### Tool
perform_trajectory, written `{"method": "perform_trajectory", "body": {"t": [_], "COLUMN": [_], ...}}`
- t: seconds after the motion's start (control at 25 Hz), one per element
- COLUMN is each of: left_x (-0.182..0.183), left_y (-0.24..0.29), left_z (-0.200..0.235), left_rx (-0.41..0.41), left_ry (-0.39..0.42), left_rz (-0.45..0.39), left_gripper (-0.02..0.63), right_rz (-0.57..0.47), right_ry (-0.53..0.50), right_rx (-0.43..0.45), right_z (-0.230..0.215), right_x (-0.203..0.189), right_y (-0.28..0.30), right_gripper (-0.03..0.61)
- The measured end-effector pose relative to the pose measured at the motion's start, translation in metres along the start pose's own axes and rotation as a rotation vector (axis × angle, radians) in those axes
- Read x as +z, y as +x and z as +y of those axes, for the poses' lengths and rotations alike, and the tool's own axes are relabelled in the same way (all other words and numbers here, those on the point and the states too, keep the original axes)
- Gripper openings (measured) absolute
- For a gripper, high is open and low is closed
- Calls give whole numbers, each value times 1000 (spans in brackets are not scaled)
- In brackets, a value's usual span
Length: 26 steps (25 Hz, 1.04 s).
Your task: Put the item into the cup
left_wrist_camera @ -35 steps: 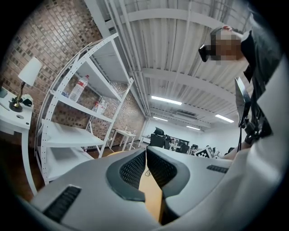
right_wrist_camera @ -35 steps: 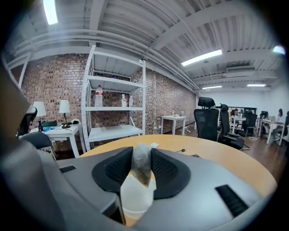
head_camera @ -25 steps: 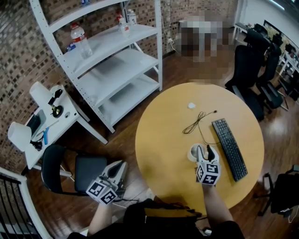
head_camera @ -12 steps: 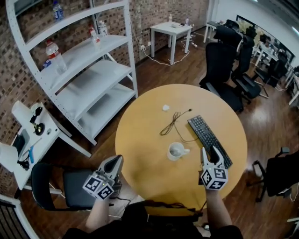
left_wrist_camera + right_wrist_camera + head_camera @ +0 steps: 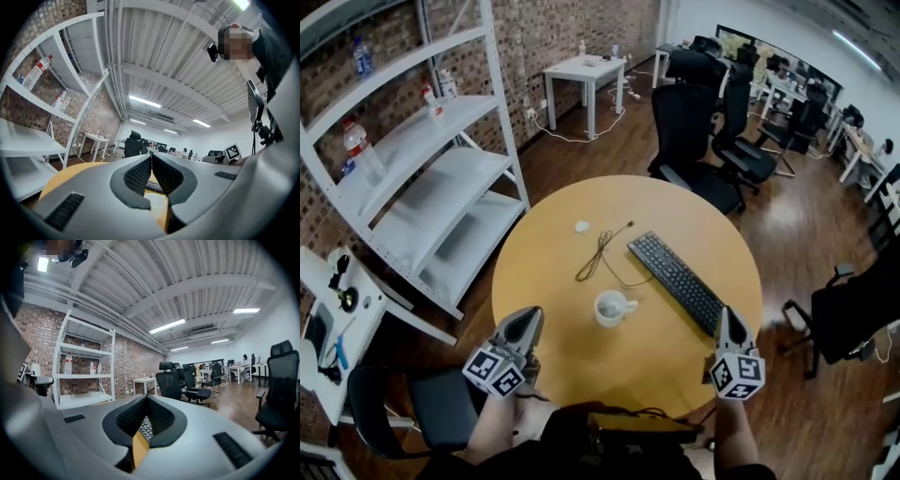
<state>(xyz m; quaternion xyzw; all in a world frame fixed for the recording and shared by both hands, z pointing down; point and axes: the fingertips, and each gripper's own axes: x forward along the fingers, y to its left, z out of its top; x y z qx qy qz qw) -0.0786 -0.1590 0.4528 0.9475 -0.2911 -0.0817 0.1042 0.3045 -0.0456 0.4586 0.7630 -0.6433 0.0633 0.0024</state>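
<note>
The white cup (image 5: 609, 307) stands upright near the middle of the round wooden table (image 5: 562, 361), its handle turned toward the keyboard (image 5: 678, 281). What lies inside the cup cannot be made out. A small white object (image 5: 581, 226) lies on the tabletop beyond the cup, well apart from it and just beside the far end of a thin dark cable (image 5: 602, 251). The cable runs in a loose loop between that object and the keyboard. The black keyboard lies at a slant to the right of the cup, close to it but not touching.

Both grippers are at the near edge of the table, away from the cup. The left gripper (image 5: 528, 315) points toward the cup from the left; its jaws are pressed together at the tips with nothing between them. The right gripper (image 5: 727, 317) sits just past the near end of the keyboard; its jaws are closing down to meet at the tips, and nothing is between them either.

Around the table, a white shelf rack (image 5: 412, 197) stands against the brick wall to the left, with a few bottles (image 5: 358, 150) on it. Black office chairs (image 5: 698, 131) stand behind the table, and a small white side table (image 5: 581, 75) is further back. A dark chair (image 5: 422, 412) is at the lower left.
</note>
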Motion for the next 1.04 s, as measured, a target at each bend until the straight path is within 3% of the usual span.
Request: {"method": "perform_trajectory", "body": {"t": [0.36, 1.04], "left_x": [-2, -5], "left_y": [20, -7], "left_z": [-12, 5], "left_rx": [-42, 43], "left_ry": [7, 23], "left_rz": [18, 33], "left_gripper": [11, 11], "right_rz": [9, 32], "right_ry": [52, 47], "right_rx": [-43, 43], "right_z": [-26, -3], "right_x": [-12, -21], "right_y": [-27, -8], "right_gripper": [9, 9]}}
